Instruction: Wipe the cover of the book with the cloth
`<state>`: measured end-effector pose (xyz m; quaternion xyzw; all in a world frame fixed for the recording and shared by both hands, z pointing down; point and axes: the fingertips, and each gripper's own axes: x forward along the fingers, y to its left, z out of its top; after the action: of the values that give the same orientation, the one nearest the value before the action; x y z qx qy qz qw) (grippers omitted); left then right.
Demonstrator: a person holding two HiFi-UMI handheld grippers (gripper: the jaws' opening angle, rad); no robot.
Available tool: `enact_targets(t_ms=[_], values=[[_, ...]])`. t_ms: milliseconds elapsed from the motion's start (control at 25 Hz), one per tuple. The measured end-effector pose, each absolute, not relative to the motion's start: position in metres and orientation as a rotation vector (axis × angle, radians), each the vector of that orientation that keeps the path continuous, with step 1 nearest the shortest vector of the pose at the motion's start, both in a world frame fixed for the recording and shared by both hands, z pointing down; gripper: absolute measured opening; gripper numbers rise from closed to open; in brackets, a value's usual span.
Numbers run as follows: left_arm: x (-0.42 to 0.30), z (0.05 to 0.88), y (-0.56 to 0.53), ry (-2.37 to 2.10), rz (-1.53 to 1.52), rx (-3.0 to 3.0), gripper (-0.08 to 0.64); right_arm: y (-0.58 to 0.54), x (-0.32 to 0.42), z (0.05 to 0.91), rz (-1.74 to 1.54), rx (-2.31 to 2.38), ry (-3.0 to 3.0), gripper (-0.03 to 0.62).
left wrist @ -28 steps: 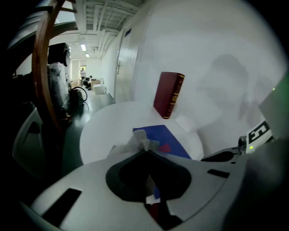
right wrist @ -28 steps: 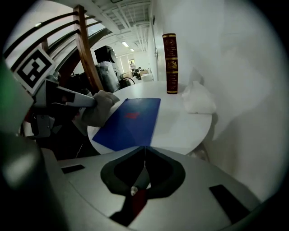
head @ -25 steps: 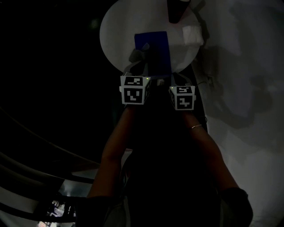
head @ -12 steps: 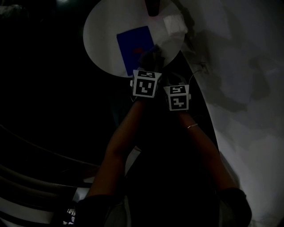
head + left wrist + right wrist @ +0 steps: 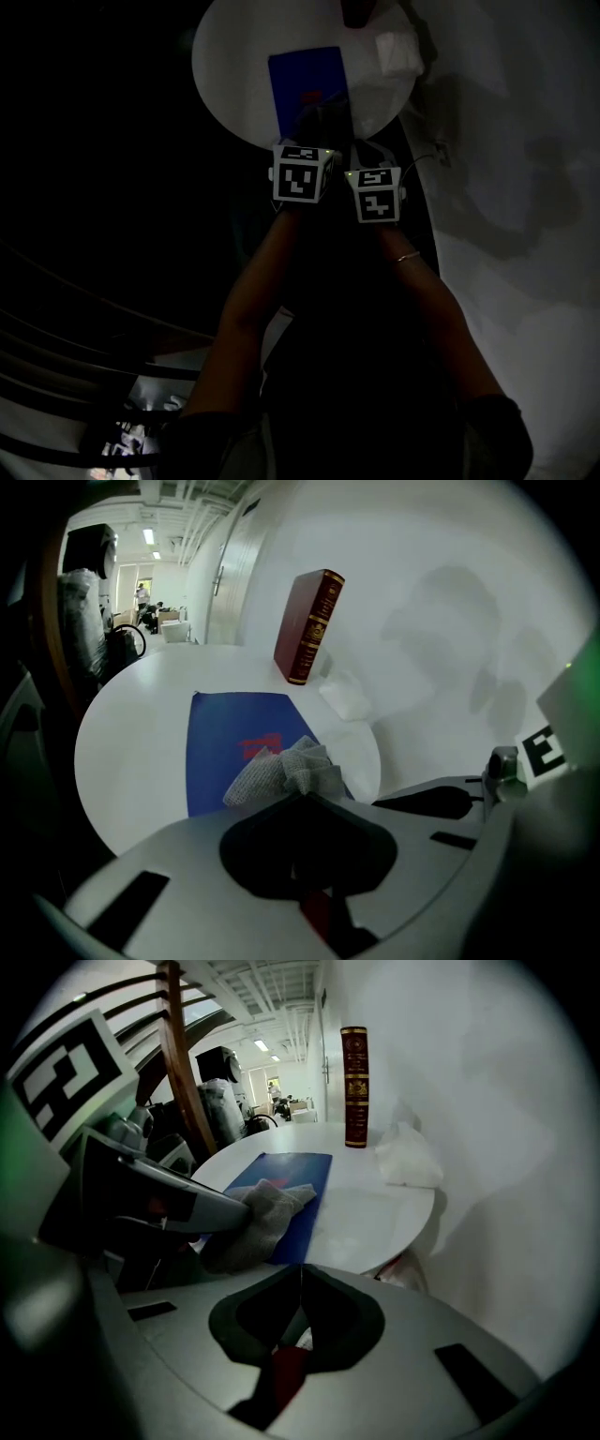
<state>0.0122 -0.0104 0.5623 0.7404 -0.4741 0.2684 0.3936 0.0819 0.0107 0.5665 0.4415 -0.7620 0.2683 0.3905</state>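
Note:
A blue book (image 5: 305,77) with a red mark lies flat on the round white table (image 5: 230,75). In the left gripper view the blue book (image 5: 230,738) fills the table's middle. My left gripper (image 5: 298,799) is shut on a crumpled grey cloth (image 5: 281,769), which rests on the book's near end. The head view shows the cloth (image 5: 321,117) just ahead of the left gripper (image 5: 314,141). My right gripper (image 5: 302,1274) is shut on nothing and hovers at the table's near edge, right of the left gripper (image 5: 150,1199) and the cloth (image 5: 258,1218).
A dark red book (image 5: 309,625) stands upright at the far side of the table, against the white wall. A crumpled white tissue (image 5: 347,697) lies beside it. The table edge (image 5: 403,1241) drops off just ahead of the right gripper.
The left gripper has slid the cloth rightward across the near end of the blue book. The right gripper has stayed close beside it.

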Motion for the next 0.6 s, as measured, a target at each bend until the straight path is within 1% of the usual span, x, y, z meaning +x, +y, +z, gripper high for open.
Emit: enact_targets(t_ms=[200, 600], values=[[-0.013, 0.56, -0.002, -1.266, 0.643, 1.822, 0.023, 0.01, 0.072, 0.566, 0.617, 1.065, -1.926, 0.029], [-0.079, 0.566, 0.016, -1.375, 0.659, 1.702, 0.023, 0.013, 0.068, 0.564, 0.597, 1.024, -1.93, 0.029]])
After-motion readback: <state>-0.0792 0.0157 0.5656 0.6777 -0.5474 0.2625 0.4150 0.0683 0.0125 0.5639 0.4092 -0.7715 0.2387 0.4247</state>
